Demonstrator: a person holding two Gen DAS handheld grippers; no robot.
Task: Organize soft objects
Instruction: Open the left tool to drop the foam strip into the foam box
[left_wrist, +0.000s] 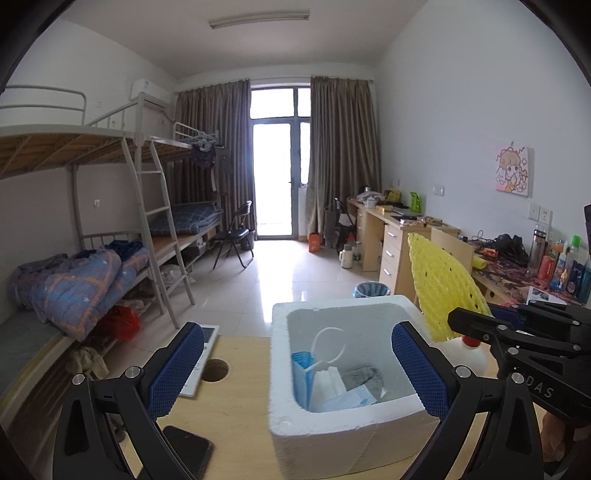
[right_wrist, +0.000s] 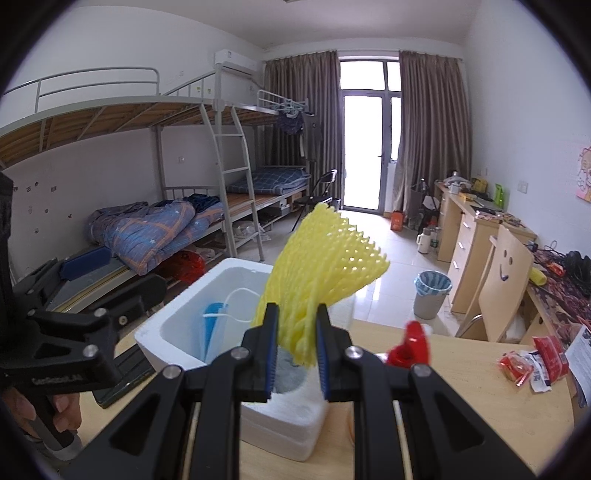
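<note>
- Right claw (right_wrist: 295, 347) clamped on yellow foam net (right_wrist: 325, 266), above white foam box (left_wrist: 332, 424).
- Left claw (left_wrist: 297, 373) wide apart, empty.
- Face masks (left_wrist: 314, 376) inside box.

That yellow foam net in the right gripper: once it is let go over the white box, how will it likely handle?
The yellow foam net fans out upright above the right gripper, so it is probably light and springy rather than limp. Pinched narrow between the pads, it likely crushes easily and rebounds. Dropped into the white foam box, it may sit proud of the masks.
</note>
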